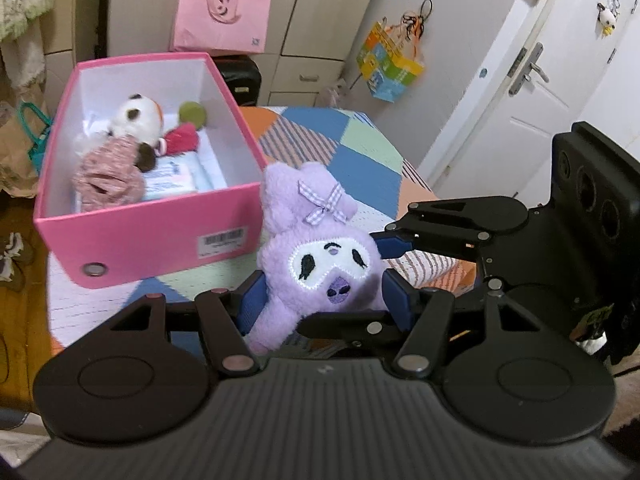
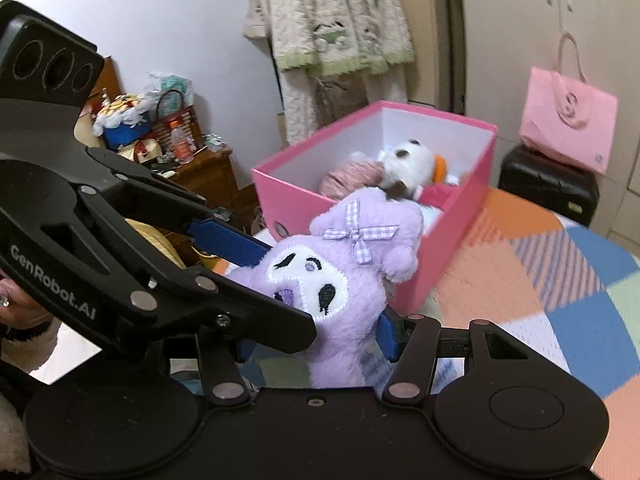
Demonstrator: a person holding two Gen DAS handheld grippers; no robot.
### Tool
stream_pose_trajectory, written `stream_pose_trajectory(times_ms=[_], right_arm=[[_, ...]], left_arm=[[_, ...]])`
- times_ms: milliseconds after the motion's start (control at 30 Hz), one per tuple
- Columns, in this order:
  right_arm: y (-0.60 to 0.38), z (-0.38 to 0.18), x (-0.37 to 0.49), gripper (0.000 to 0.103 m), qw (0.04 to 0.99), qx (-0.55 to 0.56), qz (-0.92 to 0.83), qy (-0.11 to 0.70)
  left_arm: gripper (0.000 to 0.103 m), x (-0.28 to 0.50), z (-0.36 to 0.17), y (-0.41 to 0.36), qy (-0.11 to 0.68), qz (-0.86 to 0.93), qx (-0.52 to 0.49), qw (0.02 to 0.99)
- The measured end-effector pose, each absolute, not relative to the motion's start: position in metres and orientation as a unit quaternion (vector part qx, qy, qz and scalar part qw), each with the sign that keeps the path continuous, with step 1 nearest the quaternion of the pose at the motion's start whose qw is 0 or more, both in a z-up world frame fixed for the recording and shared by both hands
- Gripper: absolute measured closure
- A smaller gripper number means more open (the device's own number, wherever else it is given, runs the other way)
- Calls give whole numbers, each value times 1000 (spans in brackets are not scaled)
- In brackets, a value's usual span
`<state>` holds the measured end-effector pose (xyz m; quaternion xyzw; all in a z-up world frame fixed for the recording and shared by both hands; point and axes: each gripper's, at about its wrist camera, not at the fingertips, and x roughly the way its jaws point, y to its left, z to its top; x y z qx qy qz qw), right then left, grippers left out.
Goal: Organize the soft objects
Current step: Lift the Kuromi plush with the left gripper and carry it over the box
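A pink rectangular cardboard box (image 1: 152, 236) with a white inside stood open on the patchwork knitted blanket (image 1: 360, 152), and it already held a white plush animal with dark patches (image 1: 138, 118), a crumpled pink knitted piece (image 1: 108, 178), a red soft item (image 1: 182, 140) and a green ball (image 1: 192, 114). Beyond it a pink paper bag (image 1: 220, 16) sat on a black case (image 1: 240, 80), and a white door (image 1: 540, 92) stood to the right. The fluffy purple plush toy with a checked bow (image 1: 316, 248) hung just in front of the box's near corner, above the blanket. The left gripper (image 1: 326, 300) had its blue pads (image 1: 252, 304) pressed against both sides of the toy's lower body. The right gripper (image 2: 316, 336) also had the toy between its fingers, one blue pad (image 2: 386, 336) against its side; the other was hidden behind the left gripper. The box's open top lay unobstructed behind the toy, and bare blanket stretched to the right.
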<state>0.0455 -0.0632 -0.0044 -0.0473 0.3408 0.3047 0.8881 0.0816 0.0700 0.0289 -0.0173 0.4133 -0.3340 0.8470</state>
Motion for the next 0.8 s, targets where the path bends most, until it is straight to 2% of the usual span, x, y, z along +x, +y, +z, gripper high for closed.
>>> stream_pose_trajectory(times_ms=[367, 533, 800], right_arm=[[-39, 30, 72, 39, 905, -75, 314, 277], [-42, 32, 96, 39, 916, -56, 318, 237], [-39, 28, 149, 41, 917, -57, 313, 242]], left_arm=[[42, 99, 58, 100, 349, -328, -32, 877], [42, 108, 61, 105, 274, -318, -30, 907], [42, 164, 57, 105, 280, -319, -41, 904]])
